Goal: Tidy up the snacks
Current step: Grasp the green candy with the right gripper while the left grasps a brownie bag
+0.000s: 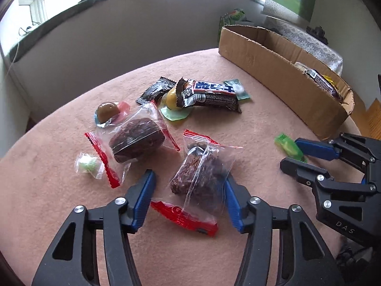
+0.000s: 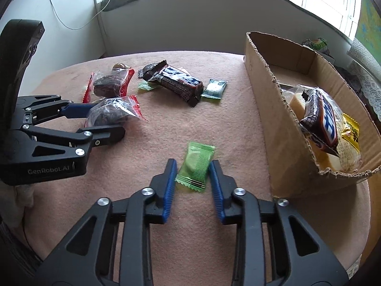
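Note:
On the pink cloth, a dark brownie in a clear red-edged packet lies between the fingers of my left gripper. The right pad touches the wrapper, while a gap of cloth shows beside the left pad, so this gripper is open. From the right wrist view the left gripper straddles that packet. My right gripper is shut on a small green candy lying on the cloth, with a pad against each side of it. The right gripper and the green candy also show in the left wrist view.
A cardboard box stands at the right, holding a chocolate bar and a yellow packet. Loose on the cloth are a second brownie, a chocolate bar, two jelly cups, a teal candy and a clear-wrapped candy.

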Demonstrator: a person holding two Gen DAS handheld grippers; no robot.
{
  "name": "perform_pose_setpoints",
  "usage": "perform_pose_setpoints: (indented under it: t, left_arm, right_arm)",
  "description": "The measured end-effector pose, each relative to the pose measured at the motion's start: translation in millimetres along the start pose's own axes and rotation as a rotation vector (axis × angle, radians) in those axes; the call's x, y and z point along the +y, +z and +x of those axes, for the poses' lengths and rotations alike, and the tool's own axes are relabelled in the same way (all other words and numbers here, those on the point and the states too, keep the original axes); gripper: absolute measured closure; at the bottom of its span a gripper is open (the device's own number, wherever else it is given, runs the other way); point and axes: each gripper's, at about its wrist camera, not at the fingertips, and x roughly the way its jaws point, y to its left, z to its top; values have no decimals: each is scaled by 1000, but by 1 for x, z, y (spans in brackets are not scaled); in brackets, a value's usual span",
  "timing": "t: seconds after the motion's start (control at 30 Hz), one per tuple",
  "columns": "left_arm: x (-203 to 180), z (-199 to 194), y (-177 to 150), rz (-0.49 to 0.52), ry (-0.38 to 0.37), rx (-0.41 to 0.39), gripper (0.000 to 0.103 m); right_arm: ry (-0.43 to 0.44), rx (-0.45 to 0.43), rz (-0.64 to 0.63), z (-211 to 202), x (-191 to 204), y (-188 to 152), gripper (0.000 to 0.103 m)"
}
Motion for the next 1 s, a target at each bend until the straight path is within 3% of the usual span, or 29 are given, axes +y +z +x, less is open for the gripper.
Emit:
perform_pose_setpoints:
  t: [0.27, 0.5, 0.57, 0.63, 0.7, 1.0]
  left_arm:
    - [8, -8, -10, -75, -37, -12, 52]
    - [2, -3, -1, -97, -10, 16, 46]
    - [-4, 1, 0, -77, 20, 15, 49]
    - [-8, -1, -2, -63, 50, 11, 60]
    - [-6, -6, -5, -83, 35, 12, 63]
    - [-8, -40, -12, -184, -12, -45, 65]
  right_arm:
    - [-6, 13, -31, -4, -3, -2, 78]
    - [19, 29, 13, 0, -7, 3, 77]
    - [18, 25, 8, -2, -6, 1, 78]
    - [27, 19, 6, -5, -7, -2, 78]
    - [47, 12, 16, -9, -10, -5, 78]
    - [120, -72, 51, -58, -28, -20, 78]
